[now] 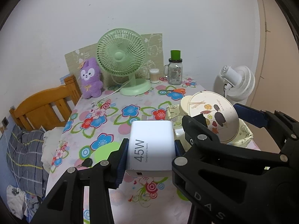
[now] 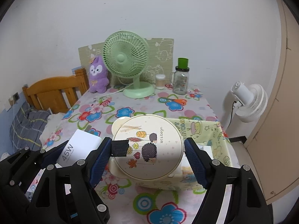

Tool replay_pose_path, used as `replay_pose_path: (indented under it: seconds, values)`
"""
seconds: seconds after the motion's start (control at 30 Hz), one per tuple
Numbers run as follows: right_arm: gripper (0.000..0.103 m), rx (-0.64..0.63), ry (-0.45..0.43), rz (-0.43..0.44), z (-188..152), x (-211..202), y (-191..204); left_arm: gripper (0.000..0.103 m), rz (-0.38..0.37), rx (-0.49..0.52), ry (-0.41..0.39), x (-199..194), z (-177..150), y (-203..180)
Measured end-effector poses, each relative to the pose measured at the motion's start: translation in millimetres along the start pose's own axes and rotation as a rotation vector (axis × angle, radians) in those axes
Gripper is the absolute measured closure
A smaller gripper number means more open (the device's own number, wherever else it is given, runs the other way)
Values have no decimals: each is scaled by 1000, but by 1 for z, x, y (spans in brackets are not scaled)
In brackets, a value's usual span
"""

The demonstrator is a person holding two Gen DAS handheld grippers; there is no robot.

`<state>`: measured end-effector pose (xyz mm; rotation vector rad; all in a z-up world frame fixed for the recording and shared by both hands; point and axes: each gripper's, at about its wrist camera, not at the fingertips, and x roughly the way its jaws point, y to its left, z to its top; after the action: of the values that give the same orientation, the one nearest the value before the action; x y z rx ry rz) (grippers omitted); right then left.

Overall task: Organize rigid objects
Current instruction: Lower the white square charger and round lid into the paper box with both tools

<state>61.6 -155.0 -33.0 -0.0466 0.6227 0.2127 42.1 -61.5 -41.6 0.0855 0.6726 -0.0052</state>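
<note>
My left gripper point(image 1: 149, 149) is shut on a white 45W charger block point(image 1: 152, 145) and holds it above the flowered tablecloth point(image 1: 112, 115). My right gripper point(image 2: 147, 155) is shut on a round cream case with a hedgehog picture point(image 2: 149, 149), held above the near left corner of a pale yellow patterned box point(image 2: 214, 130). The case also shows in the left wrist view point(image 1: 211, 115), to the right of the charger. The charger shows at the left in the right wrist view point(image 2: 78, 147). Something white lies inside the box, mostly hidden.
At the back stand a green desk fan point(image 2: 127, 61), a purple plush toy point(image 2: 98, 74), a small jar point(image 2: 160, 81) and a glass mug with a green cup on top point(image 2: 181, 80). Orange scissors point(image 2: 175, 100) lie nearby. A black key point(image 1: 86, 163) lies near the left edge. A wooden bed point(image 2: 52, 91) stands left, a white fan point(image 2: 248, 100) right.
</note>
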Motion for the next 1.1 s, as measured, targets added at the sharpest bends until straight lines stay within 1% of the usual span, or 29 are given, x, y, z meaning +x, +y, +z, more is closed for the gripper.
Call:
replay_pose_path:
  seconds: [0.17,0.43,0.7,1.1]
  values:
    - [23,15,1,-13,2,5,-14,55,-12,14,-2,7,6,-11]
    - [23,32,3,-9,8,17,-38,55,-22,31,-15,19,16,-32]
    - [23,64,28,-34,5,32,-66,55,-47,44,4,40,22,-56]
    - [23,112,70,-81,-3,53,-106,55,-101,91,48,69,25,-92]
